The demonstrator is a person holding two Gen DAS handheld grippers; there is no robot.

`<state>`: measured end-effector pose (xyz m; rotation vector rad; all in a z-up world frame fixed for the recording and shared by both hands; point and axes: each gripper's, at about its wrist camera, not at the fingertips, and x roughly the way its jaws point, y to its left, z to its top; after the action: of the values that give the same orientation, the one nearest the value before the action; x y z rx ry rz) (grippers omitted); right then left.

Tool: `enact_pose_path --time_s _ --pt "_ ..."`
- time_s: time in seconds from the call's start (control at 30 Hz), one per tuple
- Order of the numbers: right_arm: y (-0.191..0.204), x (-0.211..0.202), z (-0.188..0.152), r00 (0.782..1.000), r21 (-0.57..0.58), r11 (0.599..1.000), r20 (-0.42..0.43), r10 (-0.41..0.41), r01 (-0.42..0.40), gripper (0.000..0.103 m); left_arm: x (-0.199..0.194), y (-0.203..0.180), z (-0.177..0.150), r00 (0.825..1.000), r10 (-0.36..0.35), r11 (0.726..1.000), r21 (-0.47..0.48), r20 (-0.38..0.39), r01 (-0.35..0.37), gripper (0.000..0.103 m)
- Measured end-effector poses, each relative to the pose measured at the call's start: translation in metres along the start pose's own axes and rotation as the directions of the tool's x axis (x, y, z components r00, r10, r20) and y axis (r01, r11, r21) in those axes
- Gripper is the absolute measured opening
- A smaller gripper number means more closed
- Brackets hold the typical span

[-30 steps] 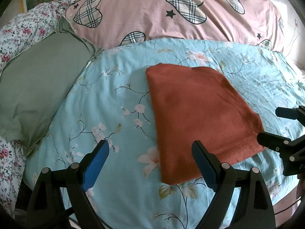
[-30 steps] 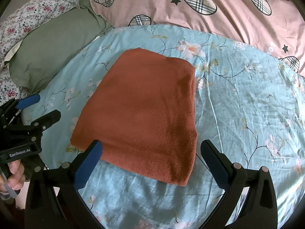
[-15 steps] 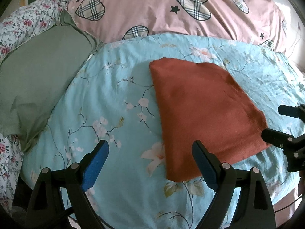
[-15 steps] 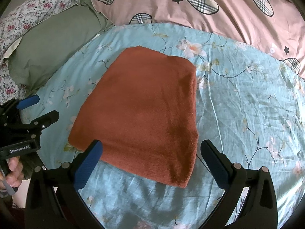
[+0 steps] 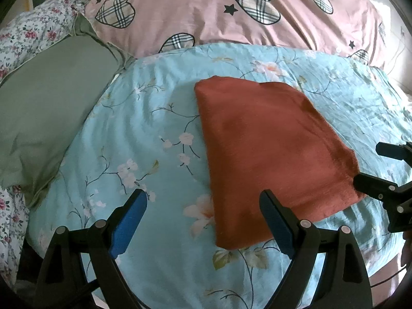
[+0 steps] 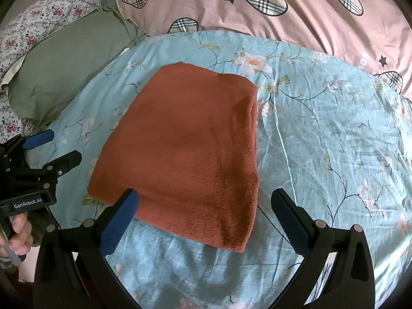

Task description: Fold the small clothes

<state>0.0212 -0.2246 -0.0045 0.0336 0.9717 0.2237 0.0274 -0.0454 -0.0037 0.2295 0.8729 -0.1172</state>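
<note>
Cloth (image 6: 190,149) lies folded on sheet (image 6: 322,141); our left tongs (image 5: 203,216) and right tongs (image 6: 206,213) gape wide, empty. Next, probably another fold: grip near corners.

A bed (image 5: 159,134) filled the view, spread with a light blue floral sheet (image 6: 322,134). Beyond it lay a pink duvet (image 5: 206,18) printed with plaid hearts, an olive-green pillow (image 6: 69,59) beside it, and a white rose-patterned cloth (image 5: 25,38). Daylight fell from the right.
</note>
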Motion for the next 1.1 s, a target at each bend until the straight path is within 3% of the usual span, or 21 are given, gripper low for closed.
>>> enact_pose_path --time_s 1.1 --pt "-0.012 0.002 0.008 1.0 0.005 1.0 0.023 0.002 -0.002 0.102 0.008 -0.005 0.014 1.0 -0.011 1.0 0.007 0.005 0.011 0.092"
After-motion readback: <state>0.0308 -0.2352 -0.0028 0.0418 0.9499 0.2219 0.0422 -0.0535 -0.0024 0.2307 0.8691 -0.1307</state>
